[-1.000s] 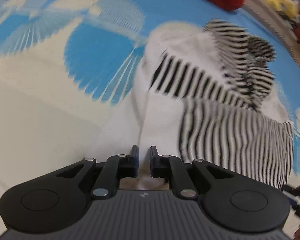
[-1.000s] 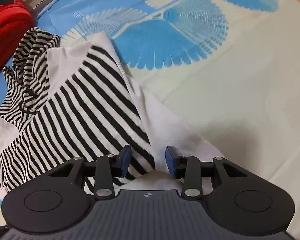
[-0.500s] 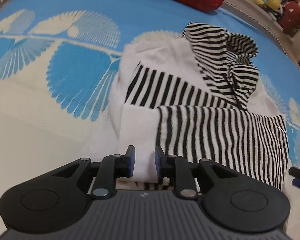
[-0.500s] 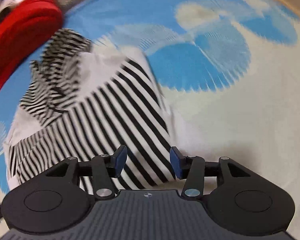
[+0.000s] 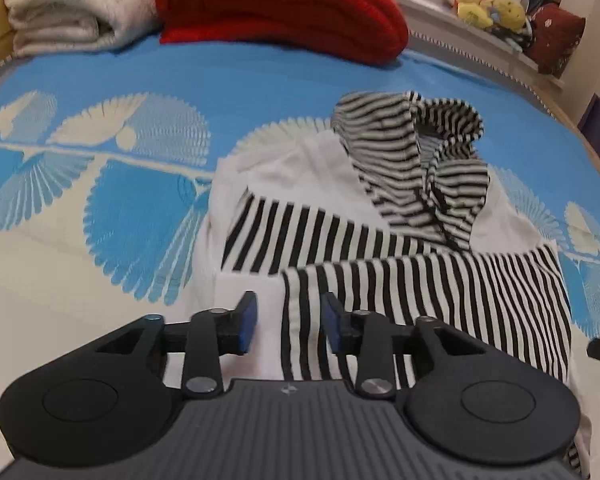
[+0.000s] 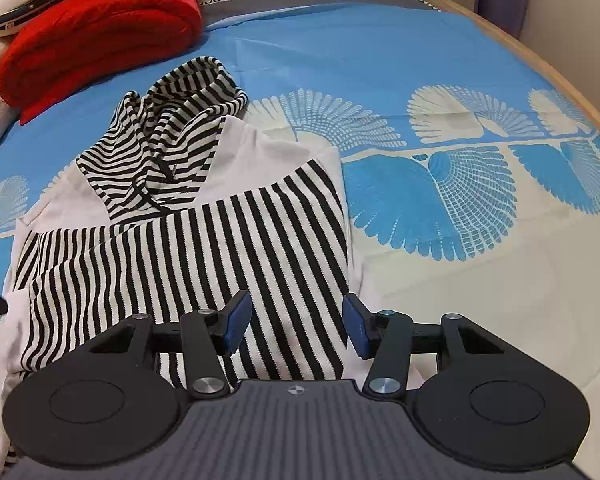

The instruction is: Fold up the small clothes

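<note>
Both tongs, left [image 5: 288, 322] and right [image 6: 296, 324], hang spread and hold nothing above the hoodie [image 5: 380, 240]. It lies part-folded on the bed [image 5: 140, 92], near a red blanket [image 5: 280, 4].

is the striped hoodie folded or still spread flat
Partly folded: on the hoodie, both striped sleeves lie crossed over its white body, and the hood is still bunched at the top.

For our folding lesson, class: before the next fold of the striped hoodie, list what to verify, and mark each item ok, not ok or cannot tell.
1. Left gripper free of cloth, jaws apart: ok.
2. Right gripper free, jaws apart: ok.
3. Both sleeves folded across the striped hoodie: ok.
4. Hood flattened: not ok, bunched.
5. Bedspread bare beside the hoodie: ok.
6. Bottom hem aligned: cannot tell, hidden.
</note>
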Available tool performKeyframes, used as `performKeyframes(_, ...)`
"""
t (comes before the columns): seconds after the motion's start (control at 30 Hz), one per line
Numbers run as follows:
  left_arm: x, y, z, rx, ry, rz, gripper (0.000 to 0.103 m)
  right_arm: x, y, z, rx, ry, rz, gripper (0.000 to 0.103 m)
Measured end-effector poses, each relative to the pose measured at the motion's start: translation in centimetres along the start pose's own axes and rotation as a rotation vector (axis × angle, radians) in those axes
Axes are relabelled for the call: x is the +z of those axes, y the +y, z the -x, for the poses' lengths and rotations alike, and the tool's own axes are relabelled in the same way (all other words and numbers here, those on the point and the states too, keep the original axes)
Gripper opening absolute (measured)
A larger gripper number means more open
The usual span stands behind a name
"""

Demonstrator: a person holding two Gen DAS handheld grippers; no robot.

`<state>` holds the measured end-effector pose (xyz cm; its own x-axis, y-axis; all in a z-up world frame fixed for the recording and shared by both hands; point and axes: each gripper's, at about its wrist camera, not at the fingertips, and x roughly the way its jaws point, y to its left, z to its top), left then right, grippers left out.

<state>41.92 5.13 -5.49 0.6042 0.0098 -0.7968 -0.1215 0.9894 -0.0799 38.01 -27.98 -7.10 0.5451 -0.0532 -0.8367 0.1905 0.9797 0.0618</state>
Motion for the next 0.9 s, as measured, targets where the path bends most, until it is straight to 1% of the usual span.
performKeyframes(0.07,0.1,-0.4,0.4,0.015,-0.044,-0.009,0.048,0.0,0.0,0.2,-0.004,-0.004,0.008,0.052)
performKeyframes(0.13,0.3,-0.8,0.8,0.016,-0.083,-0.008,0.064,-0.1,-0.2,0.3,-0.003,-0.005,0.009,0.052)
performKeyframes(0.23,0.5,-1.2,1.3,0.021,-0.126,-0.013,0.073,-0.1,-0.4,0.5,-0.010,-0.007,0.020,0.052)
performKeyframes(0.3,0.6,-1.6,1.6,0.031,-0.149,-0.029,0.076,-0.1,-0.6,0.6,-0.012,-0.012,0.024,0.052)
performKeyframes(0.4,0.6,-2.3,1.9,0.048,-0.180,-0.063,0.078,-0.1,-1.2,0.8,-0.006,-0.009,0.014,0.052)
performKeyframes(0.5,0.6,-2.8,2.3,0.081,-0.220,-0.090,0.078,0.1,-1.7,1.1,-0.004,-0.014,0.008,0.053)
performKeyframes(0.57,0.6,-2.8,2.8,0.104,-0.251,-0.090,0.078,0.3,-2.1,1.3,0.002,-0.016,-0.003,0.053)
performKeyframes(0.67,1.1,-2.6,4.3,0.070,-0.278,-0.068,0.078,0.8,-2.7,1.7,0.010,-0.024,-0.020,0.053)
performKeyframes(0.7,1.5,-2.6,4.9,0.064,-0.288,-0.073,0.078,1.1,-2.8,1.9,0.014,-0.029,-0.024,0.053)
performKeyframes(0.8,3.4,-3.5,5.8,0.100,-0.313,-0.091,0.078,1.6,-3.1,2.1,0.029,-0.033,-0.019,0.055)
performKeyframes(0.87,5.2,-4.0,5.5,0.075,-0.317,-0.077,0.076,1.7,-3.0,2.2,0.051,-0.029,0.004,0.055)
performKeyframes(0.9,6.4,-4.3,4.9,0.055,-0.310,-0.073,0.071,1.8,-2.9,2.3,0.051,-0.032,0.012,0.055)
